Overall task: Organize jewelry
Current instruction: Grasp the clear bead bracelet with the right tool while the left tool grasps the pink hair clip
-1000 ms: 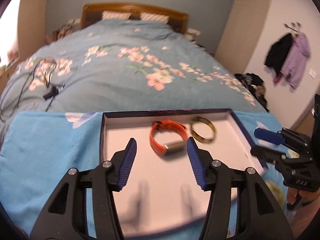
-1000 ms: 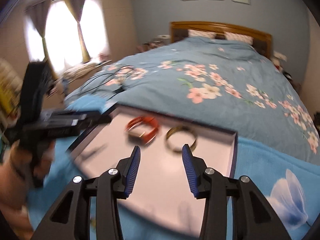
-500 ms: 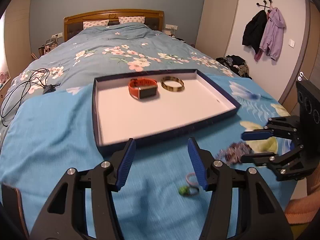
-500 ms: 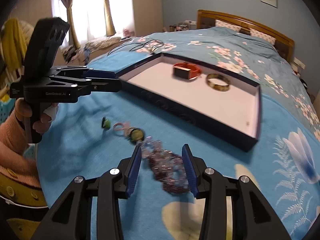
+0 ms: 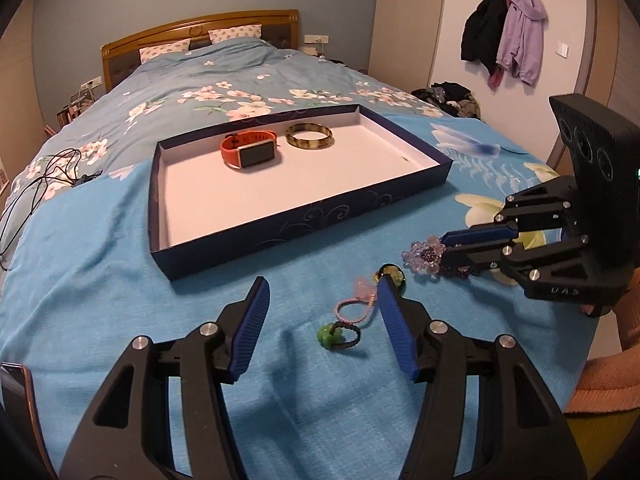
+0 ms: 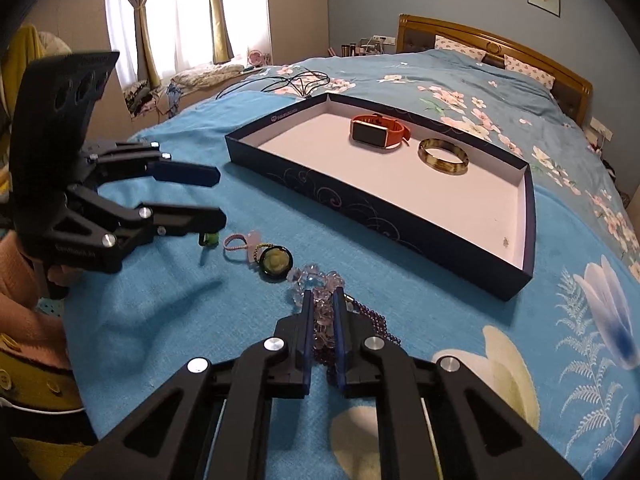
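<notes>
A dark blue tray (image 5: 304,220) with a white floor lies on the blue blanket. It holds an orange smartwatch (image 5: 250,151) and a gold bangle (image 5: 309,136). In front of it lie a green-bead ring (image 5: 336,334), a pink hair tie (image 5: 356,304) and a dark round rose piece (image 6: 275,263). My left gripper (image 5: 321,280) hangs open above the green ring and pink tie, touching nothing. My right gripper (image 6: 323,294) is closing tight on a crystal bead bracelet (image 6: 316,276) that rests on the blanket, pads pressed against it. A purple bead string trails under its fingers.
Black cables (image 5: 52,168) lie on the floral duvet at far left. Coats (image 5: 504,32) hang on the right wall. A person's pink-sleeved hands hold both grippers at the bed's near edge. A phone edge (image 5: 16,392) shows at lower left.
Both grippers drew back from over the tray to the near blanket. The right jaws closed onto the bead bracelet. The left gripper settled over the small hair ties, still open.
</notes>
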`<state>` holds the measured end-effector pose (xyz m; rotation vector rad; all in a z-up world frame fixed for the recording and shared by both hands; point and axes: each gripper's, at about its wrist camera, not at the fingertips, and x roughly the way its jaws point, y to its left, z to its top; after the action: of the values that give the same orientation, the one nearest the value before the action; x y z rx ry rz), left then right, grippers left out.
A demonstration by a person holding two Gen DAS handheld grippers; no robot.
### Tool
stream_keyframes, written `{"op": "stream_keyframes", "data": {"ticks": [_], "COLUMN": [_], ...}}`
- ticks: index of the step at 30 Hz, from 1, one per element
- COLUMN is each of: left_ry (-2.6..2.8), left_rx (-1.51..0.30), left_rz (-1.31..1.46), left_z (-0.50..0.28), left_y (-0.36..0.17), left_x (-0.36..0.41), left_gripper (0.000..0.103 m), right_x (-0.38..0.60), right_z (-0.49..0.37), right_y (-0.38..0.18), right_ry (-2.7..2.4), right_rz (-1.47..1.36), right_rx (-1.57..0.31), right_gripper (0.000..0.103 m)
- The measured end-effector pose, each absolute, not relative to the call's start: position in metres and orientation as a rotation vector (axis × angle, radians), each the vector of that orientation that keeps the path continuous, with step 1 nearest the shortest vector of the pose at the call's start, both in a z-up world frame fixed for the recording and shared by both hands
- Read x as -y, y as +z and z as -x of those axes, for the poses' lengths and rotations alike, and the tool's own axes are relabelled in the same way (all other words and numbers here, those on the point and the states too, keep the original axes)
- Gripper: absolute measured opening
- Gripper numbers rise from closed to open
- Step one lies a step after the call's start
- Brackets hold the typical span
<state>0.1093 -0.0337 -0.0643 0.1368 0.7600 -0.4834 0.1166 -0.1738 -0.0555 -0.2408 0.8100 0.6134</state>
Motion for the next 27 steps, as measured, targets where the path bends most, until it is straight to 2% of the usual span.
{"op": "stream_keyframes", "data": {"ticks": [16,19,27], "left_ry": [-0.571,-0.57,-0.598], "left_rx": [-0.801,-0.831,-0.886], "left_rz": [-0.215,-0.209,-0.191], "left_z": [-0.115,-0.121,-0.13], "left_y": [-0.071,-0.075,-0.084], "left_x": [0.055,0.055,0.055], "left_gripper": [0.051,0.042,0.037], "right_x": [0.213,0.215,0.213], "right_z": [-0.115,-0.115,-0.117], "right_y": [-0.002,0.003,0.005], "right_ry": [0.613,0.612,0.618], "right_rz": [0.024,0.006,-0.004], "right_rx": [-0.68,-0.66,-0.649], "right_gripper": [0.007,0.007,0.007]}}
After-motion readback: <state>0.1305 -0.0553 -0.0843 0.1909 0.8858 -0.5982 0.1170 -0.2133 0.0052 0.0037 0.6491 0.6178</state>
